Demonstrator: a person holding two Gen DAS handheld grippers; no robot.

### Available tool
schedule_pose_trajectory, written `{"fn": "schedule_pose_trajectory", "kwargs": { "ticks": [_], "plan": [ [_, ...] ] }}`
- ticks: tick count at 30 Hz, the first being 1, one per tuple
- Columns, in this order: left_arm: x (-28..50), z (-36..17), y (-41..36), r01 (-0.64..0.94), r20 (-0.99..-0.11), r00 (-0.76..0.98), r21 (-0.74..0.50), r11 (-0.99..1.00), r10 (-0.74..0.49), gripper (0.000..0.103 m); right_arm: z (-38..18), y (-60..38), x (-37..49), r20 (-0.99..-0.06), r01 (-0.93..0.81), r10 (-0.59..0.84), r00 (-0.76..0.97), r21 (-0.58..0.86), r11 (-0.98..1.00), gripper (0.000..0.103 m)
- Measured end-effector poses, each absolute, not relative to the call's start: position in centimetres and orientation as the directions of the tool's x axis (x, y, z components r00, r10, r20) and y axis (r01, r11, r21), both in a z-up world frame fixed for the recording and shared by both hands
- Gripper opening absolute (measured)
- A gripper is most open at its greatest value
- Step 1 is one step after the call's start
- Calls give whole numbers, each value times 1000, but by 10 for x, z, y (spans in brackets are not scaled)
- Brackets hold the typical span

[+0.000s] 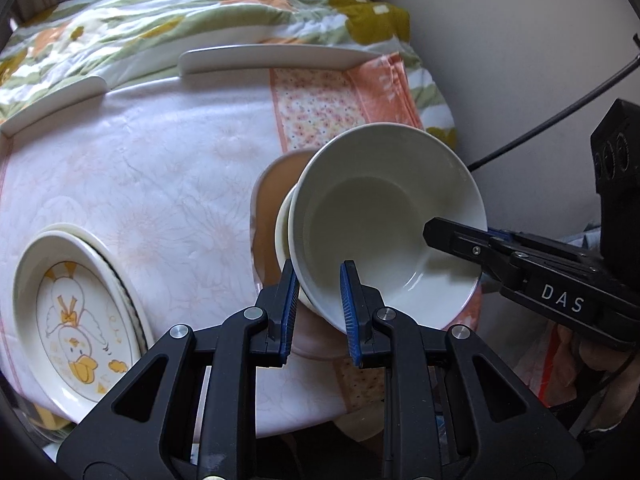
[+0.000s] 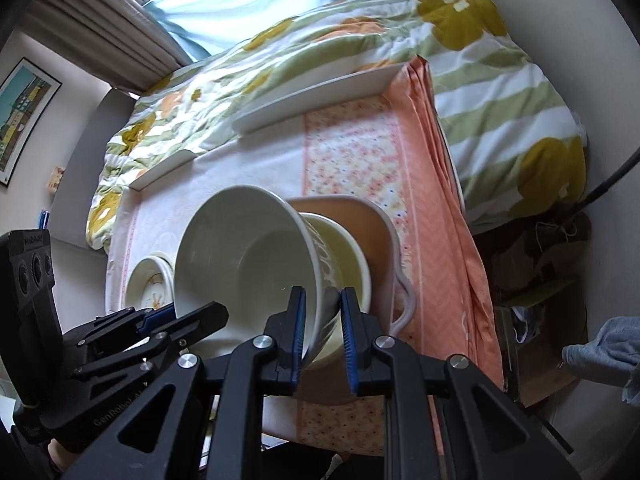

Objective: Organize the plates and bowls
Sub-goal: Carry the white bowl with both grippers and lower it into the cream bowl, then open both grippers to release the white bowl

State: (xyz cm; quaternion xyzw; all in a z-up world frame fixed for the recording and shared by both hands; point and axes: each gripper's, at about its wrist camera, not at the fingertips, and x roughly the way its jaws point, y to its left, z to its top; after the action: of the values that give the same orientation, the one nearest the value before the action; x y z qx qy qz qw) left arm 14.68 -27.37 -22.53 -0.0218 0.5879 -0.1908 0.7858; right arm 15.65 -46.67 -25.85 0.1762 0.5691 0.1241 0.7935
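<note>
Pale floral tablecloth (image 1: 168, 168) covered the table, quilt (image 1: 224, 4) behind. White bowl (image 1: 384, 220), tilted on its side, sat at table's right near edge, nested over a cream bowl (image 2: 352, 256) inside a tan dish (image 2: 360, 216). Left gripper (image 1: 320, 300) had jaws partly closed, pinching white bowl's rim w/ one finger inside, one outside. Right gripper (image 2: 322, 328) gripped the opposite rim the same way, narrow gap. Duck-print plate (image 1: 76, 320) lay on a stack at table's left, well apart from bowls.
</note>
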Motion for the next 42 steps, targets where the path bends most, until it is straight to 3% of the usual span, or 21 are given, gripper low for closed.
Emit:
{"fn": "schedule_pose_trajectory", "kwargs": {
  "ticks": [14,27,39,40,42],
  "plan": [
    [159,-239,-287,332,-952,231,-116,936,-200,18,-271,-458,154,-894,-23,307,327,318,948,16],
    [155,-239,-290,362,-952,255,-67,930,-168,18,-273,-462,151,-886,-8,322,333,339,941,16],
    [148,-173,-262,332,-906,381,-54,942,-186,19,-223,-466,140,-850,-52,333,409,342,938,16],
    [147,-165,-258,331,-901,393,-49,942,-185,22,-214,-467,137,-844,-63,331,421,337,939,16],
    [144,-148,-250,328,-890,423,-24,944,-170,49,-199,-467,133,-836,-90,333,437,328,940,16]
  ]
}}
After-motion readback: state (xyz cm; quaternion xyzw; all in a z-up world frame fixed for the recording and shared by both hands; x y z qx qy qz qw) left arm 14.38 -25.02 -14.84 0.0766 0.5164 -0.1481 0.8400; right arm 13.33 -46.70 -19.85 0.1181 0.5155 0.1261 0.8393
